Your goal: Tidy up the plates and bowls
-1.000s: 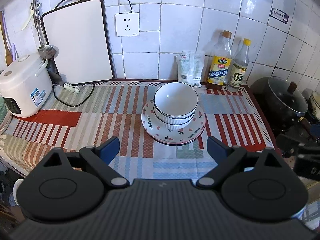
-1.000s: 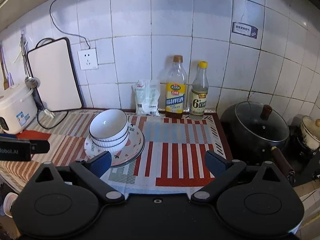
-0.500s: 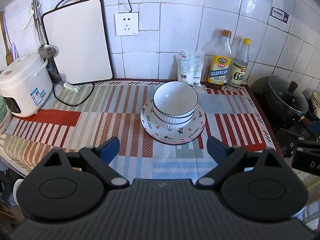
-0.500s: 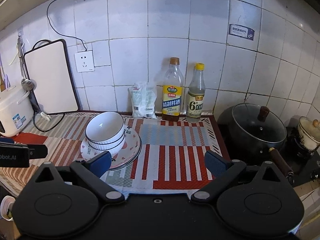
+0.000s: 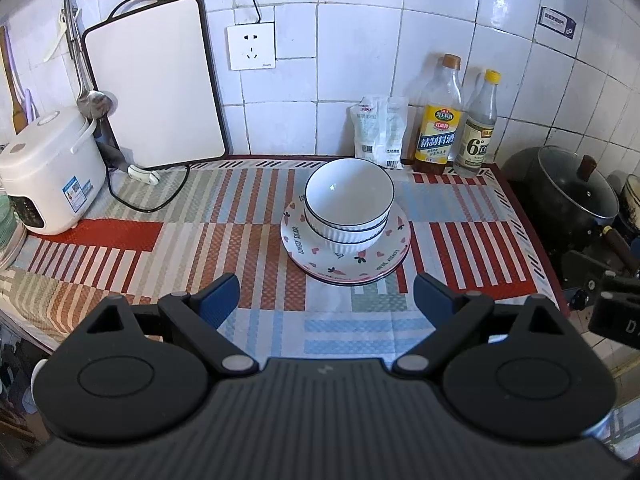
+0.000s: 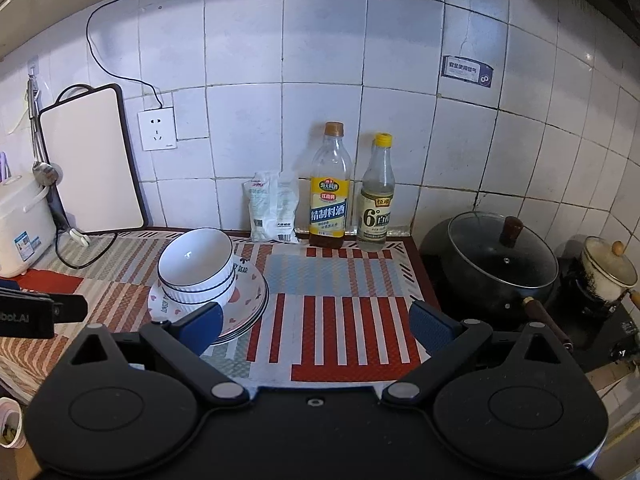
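While its blue-padded fingers stand spread wide with nothing between them, the left gripper hangs above the near edge of the striped cloth. Just beyond it sit two white bowls, nested one inside the other on stacked patterned plates near the middle of the counter. To the right, the right gripper is likewise spread and empty, its left finger overlapping the plates' near rim in its own view. Against the far tiled wall stand a white packet and two bottles; a rice cooker and a cutting board are far left, a lidded black pot right.
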Tool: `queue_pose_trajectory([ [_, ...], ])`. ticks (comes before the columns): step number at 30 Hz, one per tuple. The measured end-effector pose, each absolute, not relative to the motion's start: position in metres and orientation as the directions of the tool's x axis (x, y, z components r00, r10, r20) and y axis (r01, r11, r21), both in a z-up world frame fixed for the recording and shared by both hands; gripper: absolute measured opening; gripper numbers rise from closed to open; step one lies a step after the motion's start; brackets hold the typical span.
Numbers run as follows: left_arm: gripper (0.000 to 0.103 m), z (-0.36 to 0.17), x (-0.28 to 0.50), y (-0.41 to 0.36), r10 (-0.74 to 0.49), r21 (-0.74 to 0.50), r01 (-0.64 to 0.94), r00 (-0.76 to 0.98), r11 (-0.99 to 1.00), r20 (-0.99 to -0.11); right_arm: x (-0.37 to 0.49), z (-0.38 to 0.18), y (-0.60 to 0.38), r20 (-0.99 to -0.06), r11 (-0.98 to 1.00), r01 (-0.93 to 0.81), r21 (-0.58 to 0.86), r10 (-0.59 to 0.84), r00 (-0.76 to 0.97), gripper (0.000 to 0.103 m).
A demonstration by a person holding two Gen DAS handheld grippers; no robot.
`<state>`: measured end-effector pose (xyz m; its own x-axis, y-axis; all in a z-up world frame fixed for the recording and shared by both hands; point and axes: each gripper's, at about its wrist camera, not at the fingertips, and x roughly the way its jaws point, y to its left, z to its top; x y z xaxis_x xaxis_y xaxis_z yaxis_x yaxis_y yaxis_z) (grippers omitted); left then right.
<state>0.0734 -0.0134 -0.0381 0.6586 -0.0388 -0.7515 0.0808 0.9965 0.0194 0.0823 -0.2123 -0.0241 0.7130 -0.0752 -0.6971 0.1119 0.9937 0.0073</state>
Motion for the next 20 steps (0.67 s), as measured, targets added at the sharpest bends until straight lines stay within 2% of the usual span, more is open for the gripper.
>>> queue_pose_trajectory([
  [20,0.095,-0.032,0.057,-0.014,-0.037,0.023,0.079,0.685,0.997,-0.728,0.068,-0.025,-0.209,-0.708,0.993,0.115,0.017,-0.069,0.703,0.101],
])
